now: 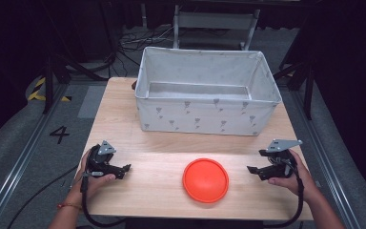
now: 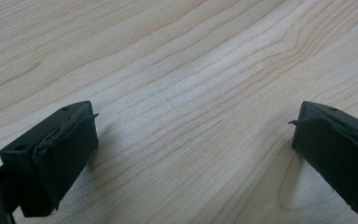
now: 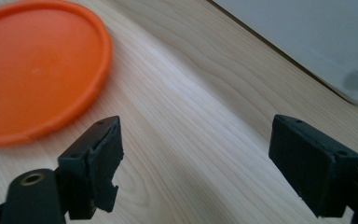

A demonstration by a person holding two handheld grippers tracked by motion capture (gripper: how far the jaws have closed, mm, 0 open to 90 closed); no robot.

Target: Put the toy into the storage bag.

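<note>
- The right claw [image 1: 254, 171] rests on the desk [image 1: 152, 191] with its jaws spread wide and nothing between them; in the right gripper view bare wood grain runs between the two black pads.
- The left claw [image 1: 126, 168] also lies low on the desk, jaws spread and empty, pointing toward the orange disc [image 1: 205, 180].
- The disc is the landmark: it lies flat on the desk between the two claws, the right claw just beside its right edge, the left claw farther off on its left side. I judge the right hand the nearer one for a grasp.
- In the right gripper view the disc [image 3: 32, 70] lies ahead and to the left of the jaws, so the claw would need to swing toward it to bite the rim.
- The disc is round, so it has no long axis; it looks like smooth matte plastic with a raised lip, thin and low.
- Beyond the disc, at the desk's far side, stands an open fabric storage bin [image 1: 205, 114], pale grey with small printed motifs, soft-walled and rectangular, apparently empty.
- The desk is light wood with visible grain.
</note>
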